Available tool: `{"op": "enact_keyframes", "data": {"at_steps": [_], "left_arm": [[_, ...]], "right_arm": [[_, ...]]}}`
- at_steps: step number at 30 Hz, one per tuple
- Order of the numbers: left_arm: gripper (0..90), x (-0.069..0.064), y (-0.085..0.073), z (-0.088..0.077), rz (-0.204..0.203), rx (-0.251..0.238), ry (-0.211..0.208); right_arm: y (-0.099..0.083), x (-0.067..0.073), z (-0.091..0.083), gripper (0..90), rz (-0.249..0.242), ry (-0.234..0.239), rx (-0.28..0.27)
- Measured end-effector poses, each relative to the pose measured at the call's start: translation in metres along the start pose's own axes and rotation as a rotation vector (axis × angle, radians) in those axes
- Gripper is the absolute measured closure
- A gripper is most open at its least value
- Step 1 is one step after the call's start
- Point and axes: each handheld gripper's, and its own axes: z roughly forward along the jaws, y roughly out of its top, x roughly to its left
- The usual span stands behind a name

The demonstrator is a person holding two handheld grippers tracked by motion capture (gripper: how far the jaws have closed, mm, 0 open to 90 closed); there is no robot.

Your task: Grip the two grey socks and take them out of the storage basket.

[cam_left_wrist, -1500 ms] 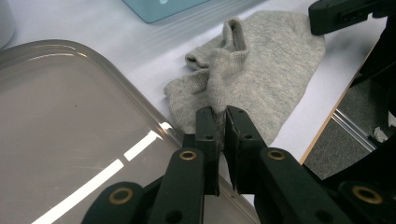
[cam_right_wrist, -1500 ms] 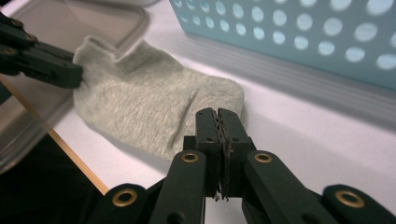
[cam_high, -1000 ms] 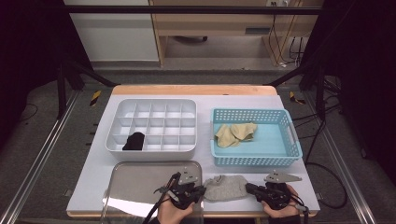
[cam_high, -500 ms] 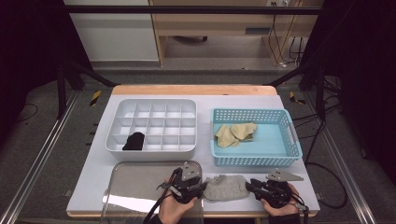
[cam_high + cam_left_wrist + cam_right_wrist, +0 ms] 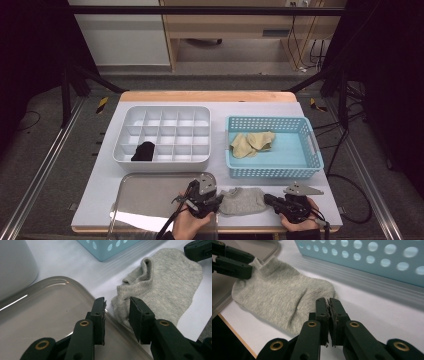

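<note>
Grey knitted sock point(image 5: 242, 201), soft and rumpled, lies flat on the white table point(image 5: 100, 175) between my two claws, just in front of the perforated blue plastic basket point(image 5: 274, 170). My left claw point(image 5: 117, 305) stands parted, one pad over the sock's folded cuff, the other over the smooth clear tray point(image 5: 150, 197). My right claw point(image 5: 329, 305) has just snapped closed, jaws clenched together at the sock's toe edge; whether they pinch any fabric I cannot tell.
</note>
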Motion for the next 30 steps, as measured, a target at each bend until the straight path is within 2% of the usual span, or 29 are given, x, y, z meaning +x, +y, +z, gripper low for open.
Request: {"op": "enact_keyframes", "data": {"at_steps": [3,6,10,14,17,21,24,27,30], "left_arm": [[65.4,-0.003,0.000,0.001,-0.010,-0.005,-0.020],[65.0,-0.006,0.002,0.003,-0.001,0.007,-0.034],[65.8,-0.010,0.003,0.009,-0.002,0.023,-0.032],[73.4,-0.012,0.003,0.012,-0.005,0.044,-0.020],[80.0,-0.009,0.004,0.011,-0.030,0.044,-0.040],[82.6,-0.007,0.007,0.010,-0.021,0.025,-0.035],[82.5,-0.008,0.011,0.013,0.001,0.026,-0.027],[82.2,-0.008,0.014,0.019,0.009,0.043,-0.017],[80.9,-0.007,0.013,0.019,0.016,0.043,-0.014]], "right_arm": [[-0.001,-0.001,-0.002,86.6,-0.003,-0.011,-0.011],[-0.001,0.000,-0.004,86.5,-0.009,-0.026,-0.003],[-0.005,0.000,-0.004,86.4,-0.009,-0.041,0.002],[-0.004,0.001,-0.003,86.5,-0.010,-0.044,0.004],[-0.004,0.000,-0.004,86.7,-0.001,-0.039,-0.002],[-0.003,-0.001,-0.006,87.0,0.003,-0.042,-0.009],[-0.002,-0.002,-0.008,87.1,0.004,-0.067,-0.020],[-0.001,-0.002,-0.008,87.0,-0.027,-0.108,-0.020],[-0.001,-0.001,-0.005,86.6,-0.043,-0.124,-0.002]]}}
